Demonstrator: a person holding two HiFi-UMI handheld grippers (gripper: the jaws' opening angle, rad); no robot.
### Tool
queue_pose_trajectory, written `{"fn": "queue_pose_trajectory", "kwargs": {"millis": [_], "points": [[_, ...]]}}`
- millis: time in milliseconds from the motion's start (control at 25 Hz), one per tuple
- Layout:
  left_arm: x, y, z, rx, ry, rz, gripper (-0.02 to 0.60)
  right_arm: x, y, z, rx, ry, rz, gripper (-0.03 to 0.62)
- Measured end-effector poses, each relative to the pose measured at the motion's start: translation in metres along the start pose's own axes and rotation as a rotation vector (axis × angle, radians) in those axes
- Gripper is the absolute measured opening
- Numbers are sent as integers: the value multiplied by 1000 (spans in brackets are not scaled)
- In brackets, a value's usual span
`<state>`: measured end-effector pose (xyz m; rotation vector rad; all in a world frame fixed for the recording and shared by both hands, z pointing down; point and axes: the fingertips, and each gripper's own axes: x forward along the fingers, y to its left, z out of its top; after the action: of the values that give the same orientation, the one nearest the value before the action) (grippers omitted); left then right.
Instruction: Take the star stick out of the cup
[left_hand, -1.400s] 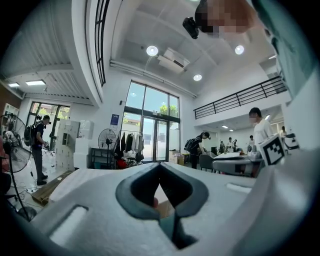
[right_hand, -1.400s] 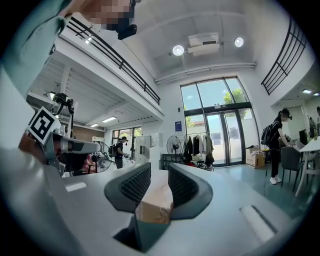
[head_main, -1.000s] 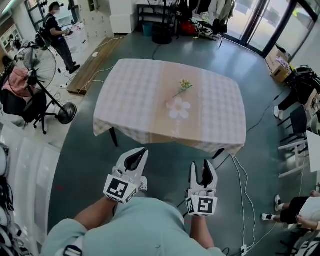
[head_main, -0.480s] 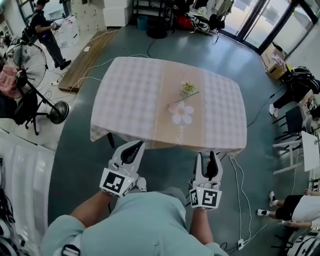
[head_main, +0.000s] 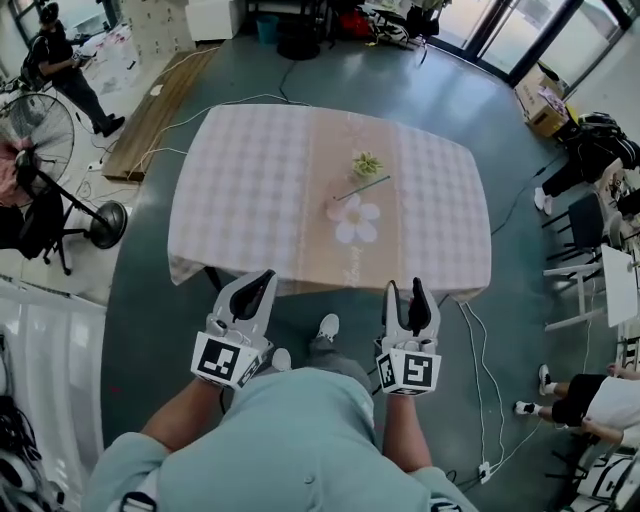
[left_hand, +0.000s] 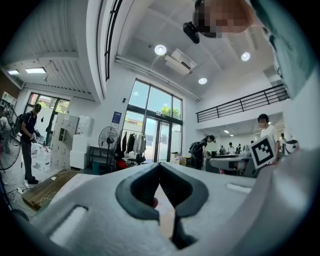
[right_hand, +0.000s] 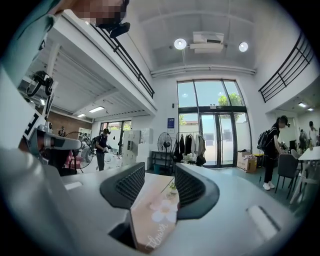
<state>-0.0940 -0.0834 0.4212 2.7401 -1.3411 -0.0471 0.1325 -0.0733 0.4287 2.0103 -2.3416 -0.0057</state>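
Note:
A small cup (head_main: 367, 163) with something yellow-green at its top stands near the middle of the table (head_main: 240, 180), on a tan runner with a flower print (head_main: 357, 221). A thin stick (head_main: 362, 187) slants just in front of the cup; too small to tell whether it touches it. Both grippers hang short of the table's near edge, far from the cup. My left gripper (head_main: 262, 283) (left_hand: 159, 166) is shut, tips together, holding nothing. My right gripper (head_main: 411, 293) (right_hand: 160, 172) is open and empty. Between its jaws I see the runner and, far off, the cup (right_hand: 172, 188).
A checked cloth covers the table. A standing fan (head_main: 40, 150) is at the left, and a person (head_main: 60, 60) stands at the far left. Cables (head_main: 490, 370) run over the floor at the right, near chairs and a seated person's legs (head_main: 580, 405).
The table has come closer and both grippers now reach almost to its near edge. The right gripper's jaws stand a little wider apart.

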Motion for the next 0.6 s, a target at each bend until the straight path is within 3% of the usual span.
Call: {"fn": "queue_pose_trajectory", "kwargs": {"millis": [320, 600], "points": [[51, 14, 19, 48, -5, 59, 2, 89, -42, -37, 55, 54, 32, 167], [101, 12, 27, 60, -9, 119, 2, 155, -58, -62, 83, 119, 138, 169]]}}
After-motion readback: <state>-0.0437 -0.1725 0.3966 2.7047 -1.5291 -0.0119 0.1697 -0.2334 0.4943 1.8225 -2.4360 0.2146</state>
